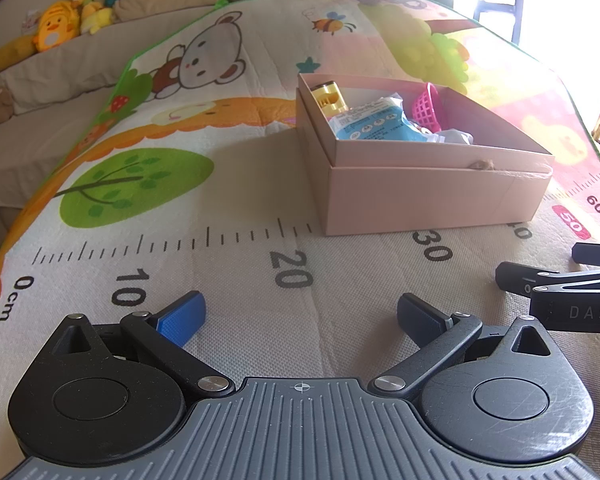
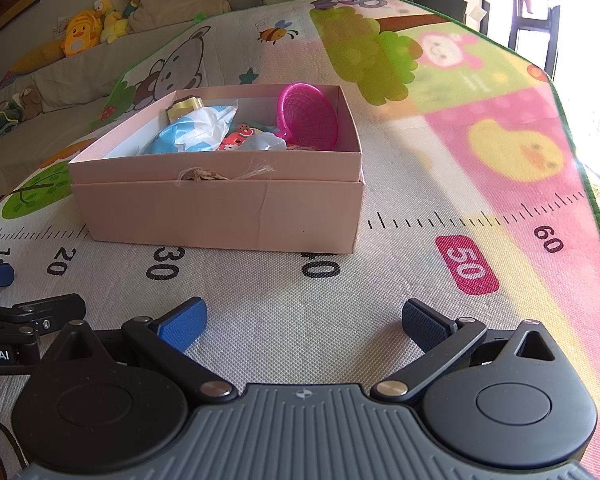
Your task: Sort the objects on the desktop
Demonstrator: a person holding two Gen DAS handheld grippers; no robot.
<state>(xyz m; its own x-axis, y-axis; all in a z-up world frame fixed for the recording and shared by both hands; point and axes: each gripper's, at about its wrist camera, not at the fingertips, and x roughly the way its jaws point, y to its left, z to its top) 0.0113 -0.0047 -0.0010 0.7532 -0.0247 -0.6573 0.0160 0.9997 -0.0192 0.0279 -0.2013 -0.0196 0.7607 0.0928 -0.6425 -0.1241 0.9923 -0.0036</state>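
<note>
A pink cardboard box (image 1: 428,196) stands on the printed play mat; it also shows in the right wrist view (image 2: 220,216). Inside lie a pink plastic basket (image 2: 310,116), a blue and white packet (image 2: 188,136), a yellow bottle (image 1: 330,98), small red toys (image 2: 236,140) and a clear bag (image 2: 266,144). My left gripper (image 1: 300,316) is open and empty, low over the mat in front of the box. My right gripper (image 2: 304,320) is open and empty, beside it to the right. Each gripper's fingers show at the other view's edge.
The play mat (image 2: 480,152) has a ruler print and cartoon animals. A grey sofa (image 1: 60,80) with plush toys (image 1: 56,28) lies behind at the left. A bright window (image 2: 572,20) is at the far right.
</note>
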